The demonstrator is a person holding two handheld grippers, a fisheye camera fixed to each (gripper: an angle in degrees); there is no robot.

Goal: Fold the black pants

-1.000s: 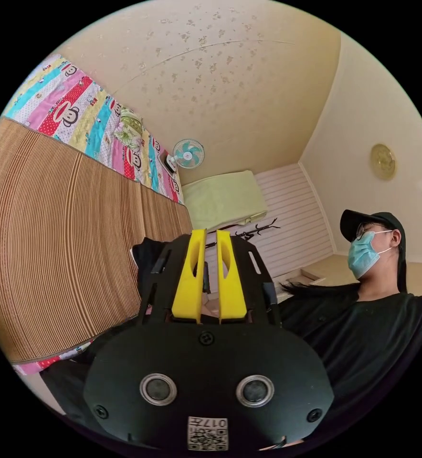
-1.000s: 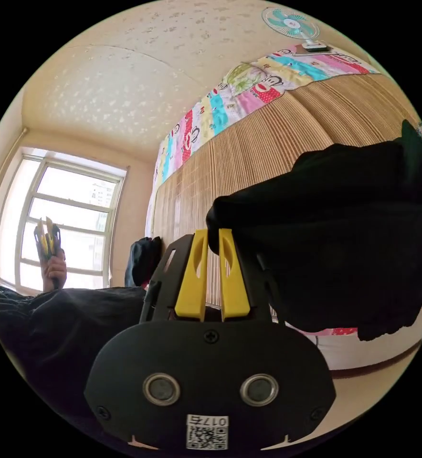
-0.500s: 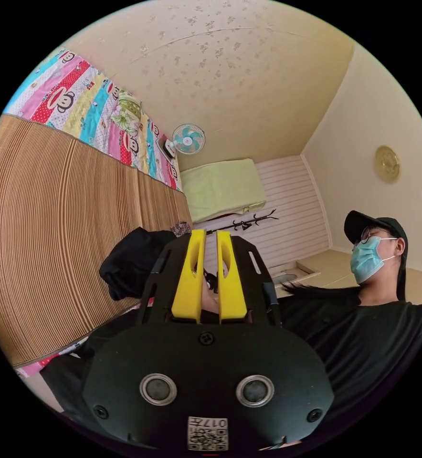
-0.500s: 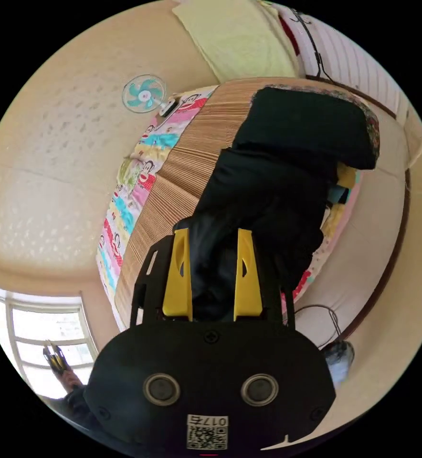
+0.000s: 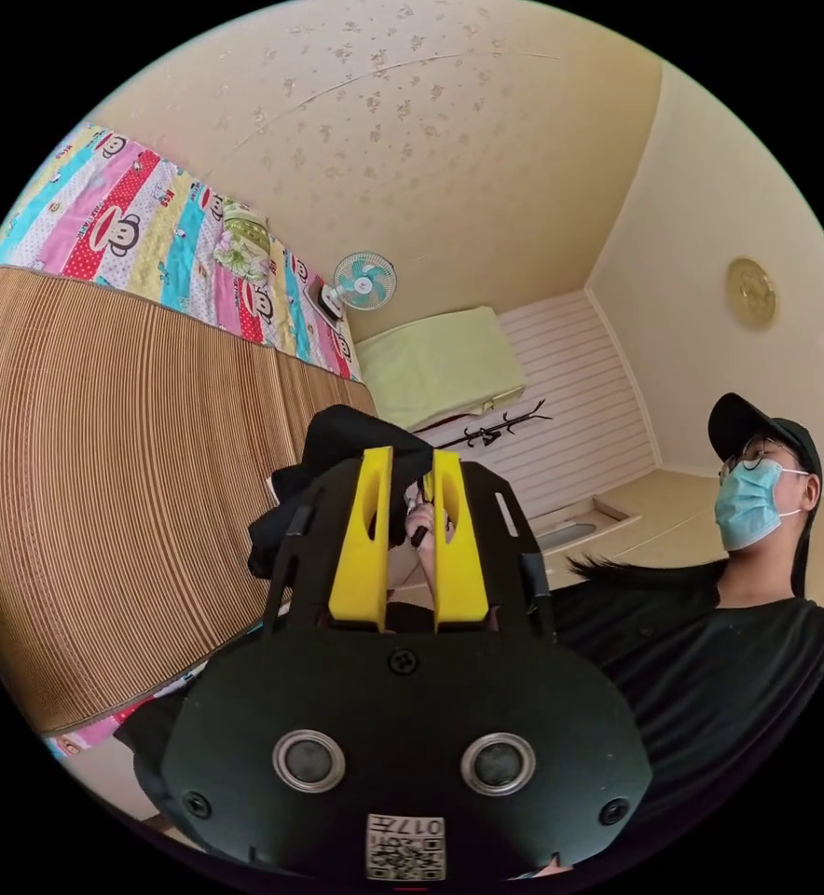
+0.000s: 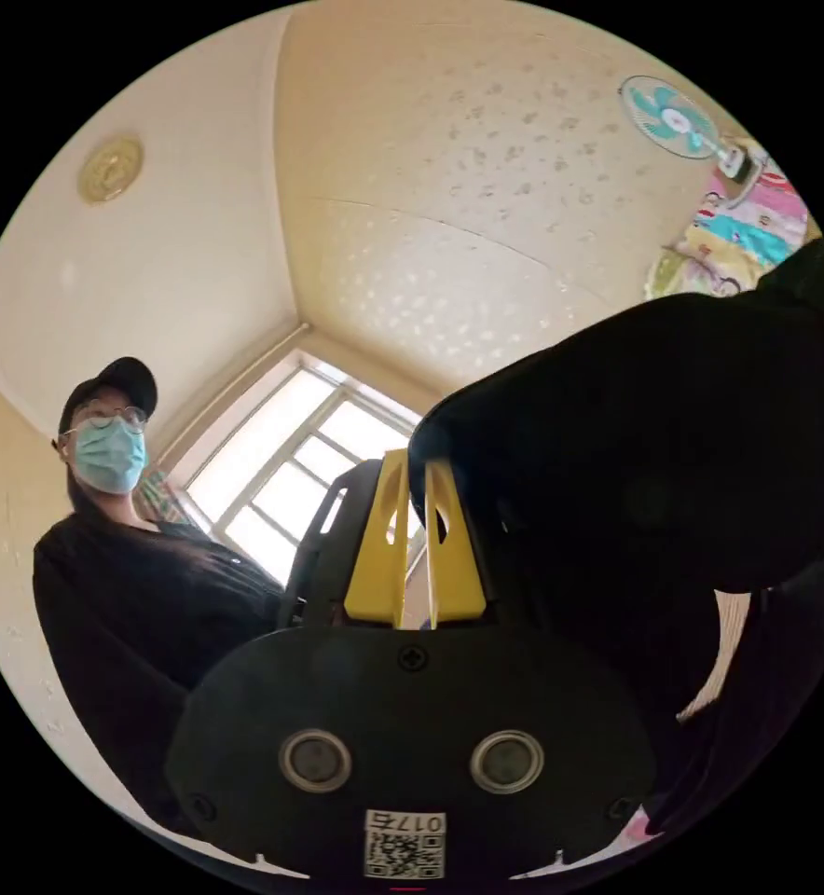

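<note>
In the right gripper view, the right tongs [image 6: 417, 466] are pressed together on an edge of the black pants [image 6: 673, 447], which hang as a dark bunch to the right of them. In the left gripper view, the left tongs [image 5: 410, 459] stand a little apart and hold nothing; the pants [image 5: 351, 447] are bunched just beyond them, above the near edge of the bed's bamboo mat [image 5: 104, 485].
</note>
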